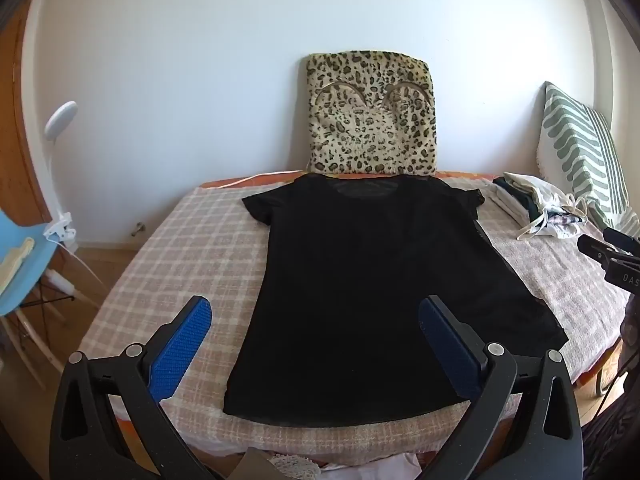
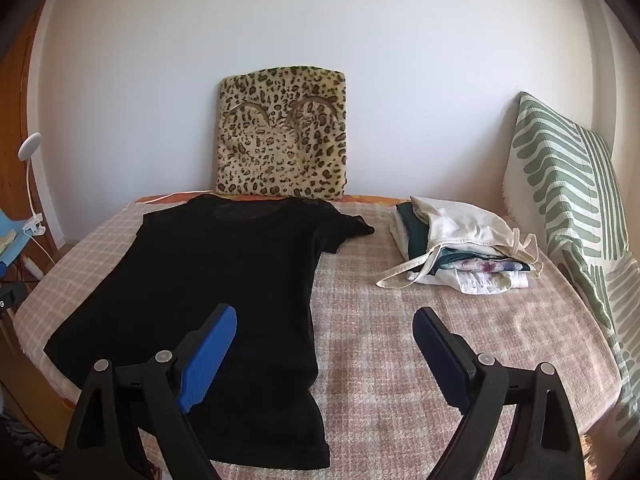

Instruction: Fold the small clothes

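From the left wrist, we see our left claw (image 1: 316, 330) spread wide and empty, hovering over the lower part of the black T-shirt (image 1: 372, 280). The shirt lies flat on the checked blanket (image 1: 192, 236) of the bed, its long axis running straight away from us, hem nearest, neckline by the leopard-print cushion (image 1: 370, 114).

From the right wrist, our right claw (image 2: 324, 340) is likewise spread and empty, straddling the T-shirt's (image 2: 208, 280) right side edge. The shirt lies mostly to its left, so we judge each claw is nearest its own hem corner. Folded clothes (image 2: 456, 244) sit well apart, rightward.
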A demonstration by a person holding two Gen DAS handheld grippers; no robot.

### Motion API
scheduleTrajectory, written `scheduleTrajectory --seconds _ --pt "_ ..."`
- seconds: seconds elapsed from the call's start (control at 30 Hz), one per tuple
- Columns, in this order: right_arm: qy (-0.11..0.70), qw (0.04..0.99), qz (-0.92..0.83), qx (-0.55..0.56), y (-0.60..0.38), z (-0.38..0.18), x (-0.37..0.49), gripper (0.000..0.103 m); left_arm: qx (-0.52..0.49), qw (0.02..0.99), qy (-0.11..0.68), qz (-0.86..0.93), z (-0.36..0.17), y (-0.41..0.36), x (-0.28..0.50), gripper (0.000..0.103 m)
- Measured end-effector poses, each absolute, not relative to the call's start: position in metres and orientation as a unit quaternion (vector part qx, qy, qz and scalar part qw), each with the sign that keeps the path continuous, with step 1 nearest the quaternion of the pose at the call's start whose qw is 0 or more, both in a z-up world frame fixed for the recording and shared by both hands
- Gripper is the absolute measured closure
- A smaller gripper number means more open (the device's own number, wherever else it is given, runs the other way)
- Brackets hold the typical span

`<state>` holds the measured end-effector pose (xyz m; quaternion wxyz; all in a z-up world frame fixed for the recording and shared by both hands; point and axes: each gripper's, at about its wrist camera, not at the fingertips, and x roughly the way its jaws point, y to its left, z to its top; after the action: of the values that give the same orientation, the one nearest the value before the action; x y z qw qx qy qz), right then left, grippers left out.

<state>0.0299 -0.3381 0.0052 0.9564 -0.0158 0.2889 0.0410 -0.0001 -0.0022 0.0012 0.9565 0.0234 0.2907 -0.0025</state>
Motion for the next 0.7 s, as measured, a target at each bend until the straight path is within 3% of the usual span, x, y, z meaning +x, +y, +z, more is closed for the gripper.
scheduleTrajectory --seconds 0.7 --pt "0.288 0.956 0.041 -0.016 -0.3380 0.0051 0.0299 0.011 0.024 0.962 0.273 0.011 0.0075 0.0026 -0.0010 0.000"
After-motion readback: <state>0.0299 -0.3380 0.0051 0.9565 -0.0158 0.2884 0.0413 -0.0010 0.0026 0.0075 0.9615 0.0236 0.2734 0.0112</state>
